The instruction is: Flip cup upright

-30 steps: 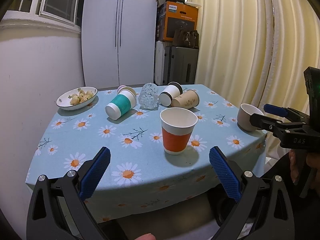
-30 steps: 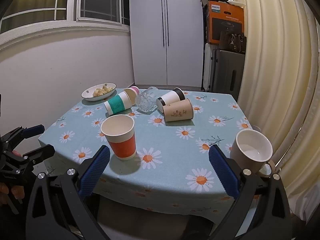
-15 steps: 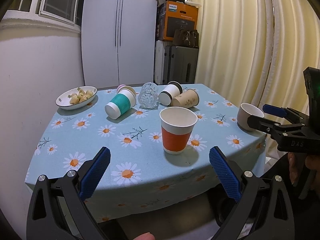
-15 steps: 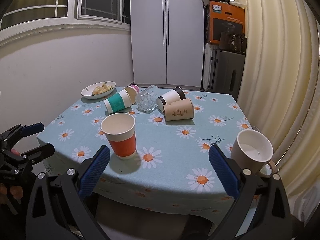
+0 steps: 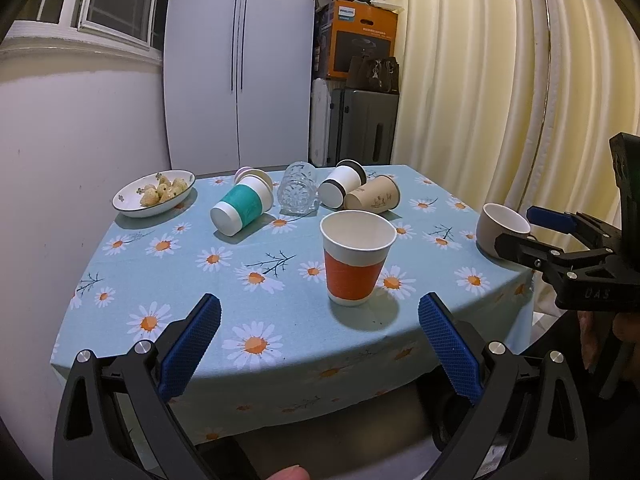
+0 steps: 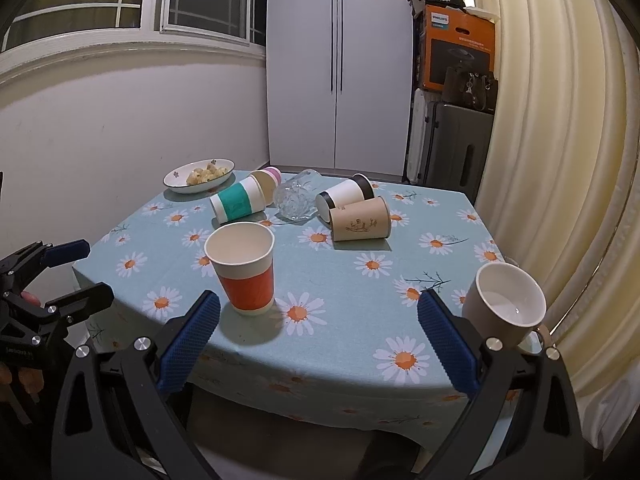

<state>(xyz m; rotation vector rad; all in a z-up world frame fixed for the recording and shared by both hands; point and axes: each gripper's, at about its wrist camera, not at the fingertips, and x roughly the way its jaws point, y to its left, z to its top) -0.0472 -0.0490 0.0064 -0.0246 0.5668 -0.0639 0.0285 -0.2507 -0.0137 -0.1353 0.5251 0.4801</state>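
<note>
An orange-and-white paper cup [image 5: 354,258] [image 6: 245,268] stands upright near the table's front. A beige mug [image 5: 502,230] [image 6: 505,306] stands upright at the right edge. Lying on their sides at the back are a teal-banded cup [image 5: 242,209] [image 6: 238,201], a pink cup [image 5: 242,172], a clear glass [image 5: 297,193] [image 6: 294,198], a black-rimmed white cup [image 5: 342,188] [image 6: 345,195] and a brown paper cup [image 5: 374,199] [image 6: 360,220]. My left gripper [image 5: 318,336] is open and empty before the front edge. My right gripper [image 6: 318,332] is open and empty, beside the mug.
A white bowl of snacks [image 5: 154,198] [image 6: 199,175] sits at the back left. The daisy tablecloth [image 5: 168,280] hangs over the table's edges. Curtains [image 5: 500,80] hang on the right. A white cabinet [image 5: 240,60], suitcases and an orange box [image 5: 354,38] stand behind.
Both grippers have drifted slightly; the cups and mug have not moved.
</note>
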